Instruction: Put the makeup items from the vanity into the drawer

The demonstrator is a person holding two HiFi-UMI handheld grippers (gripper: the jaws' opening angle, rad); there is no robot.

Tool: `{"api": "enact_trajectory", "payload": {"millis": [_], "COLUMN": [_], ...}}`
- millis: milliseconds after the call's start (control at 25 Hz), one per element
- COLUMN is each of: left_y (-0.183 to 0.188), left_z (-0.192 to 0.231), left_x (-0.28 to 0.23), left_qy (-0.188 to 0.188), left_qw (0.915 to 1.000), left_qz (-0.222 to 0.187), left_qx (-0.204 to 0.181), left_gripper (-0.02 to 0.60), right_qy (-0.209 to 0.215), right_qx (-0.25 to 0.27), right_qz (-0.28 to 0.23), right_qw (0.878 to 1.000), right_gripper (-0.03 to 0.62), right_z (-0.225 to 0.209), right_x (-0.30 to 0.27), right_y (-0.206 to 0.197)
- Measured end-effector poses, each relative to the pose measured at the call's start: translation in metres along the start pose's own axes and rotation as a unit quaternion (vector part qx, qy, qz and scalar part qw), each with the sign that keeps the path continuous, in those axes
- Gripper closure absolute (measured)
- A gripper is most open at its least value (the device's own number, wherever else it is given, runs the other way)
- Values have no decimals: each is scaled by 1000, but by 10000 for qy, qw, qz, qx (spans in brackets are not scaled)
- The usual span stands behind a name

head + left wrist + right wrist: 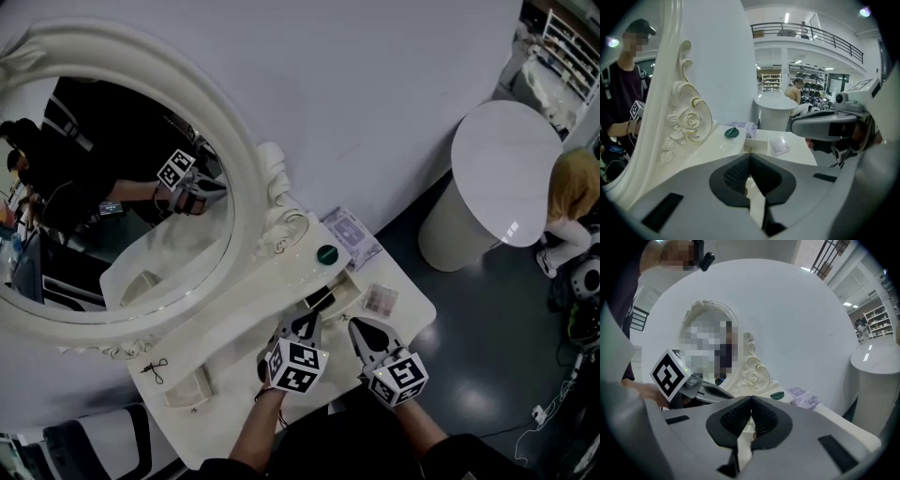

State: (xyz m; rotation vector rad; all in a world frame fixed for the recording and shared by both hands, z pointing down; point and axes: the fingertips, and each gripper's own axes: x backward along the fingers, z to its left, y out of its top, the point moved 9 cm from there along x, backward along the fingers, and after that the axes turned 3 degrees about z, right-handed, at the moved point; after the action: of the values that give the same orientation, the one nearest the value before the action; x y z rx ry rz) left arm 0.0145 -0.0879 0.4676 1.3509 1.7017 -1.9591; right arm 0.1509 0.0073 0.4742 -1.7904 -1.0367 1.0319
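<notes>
Left gripper (302,326): nearest, low over the front edge of the vanity (234,398); jaws pressed fully together, nothing between them.
Right gripper (362,328): just beside the left one, at its 3 o'clock; jaw tips meet, empty too.
Drawer (345,284): the open recess just beyond both grippers at 12 o'clock looks like it; something dark lies inside, which I cannot identify.
Clear box (381,300): flat on the top at 1 o'clock from the right gripper, just beside the drawer's right wall.
Clear box handling: probably light, stiff and slick, and could crack; best taken across its two narrow sides, squeezed gently.
Green compact (326,254): beyond the drawer at 12 o'clock, near the foot of the mirror (246,164).
Green compact handling: low, round and smooth, likely to slip; jaws should span its full width at the rim.
Purple packet (352,236): farthest item, at 1 o'clock from the compact, against the wall.
Purple packet handling: looks soft and light; pinch a free edge rather than the middle.
Pedestal table (506,150): well apart at 2 o'clock, not part of the job.
Progress: three items remain on top; none is held.
</notes>
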Motion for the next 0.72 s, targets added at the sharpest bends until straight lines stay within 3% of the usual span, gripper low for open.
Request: {"api": "enact_trajectory", "payload": {"millis": [160,360,560,720], "left_y": [-4,-10,-21,-27], "left_z": [-3,-3,-8,-16], "left_x": [30,68,100,118], "left_qy": [67,156,73,29], "left_qw": [9978,9878,9692,9570], "left_qz": [-615,-1462,-2291,-2740], "left_qx": [224,518,895,957], "left_gripper": [567,568,568,568], "right_qy": [64,85,66,143], "right_qx": [82,209,417,695], "right_qz": [-78,-203,-364,-504], "right_qw": [9999,9995,9984,9962], "right_gripper": [571,571,571,571], "right_z": [16,37,63,84], "right_x": [4,12,25,31], "right_y": [4,9,17,22]}}
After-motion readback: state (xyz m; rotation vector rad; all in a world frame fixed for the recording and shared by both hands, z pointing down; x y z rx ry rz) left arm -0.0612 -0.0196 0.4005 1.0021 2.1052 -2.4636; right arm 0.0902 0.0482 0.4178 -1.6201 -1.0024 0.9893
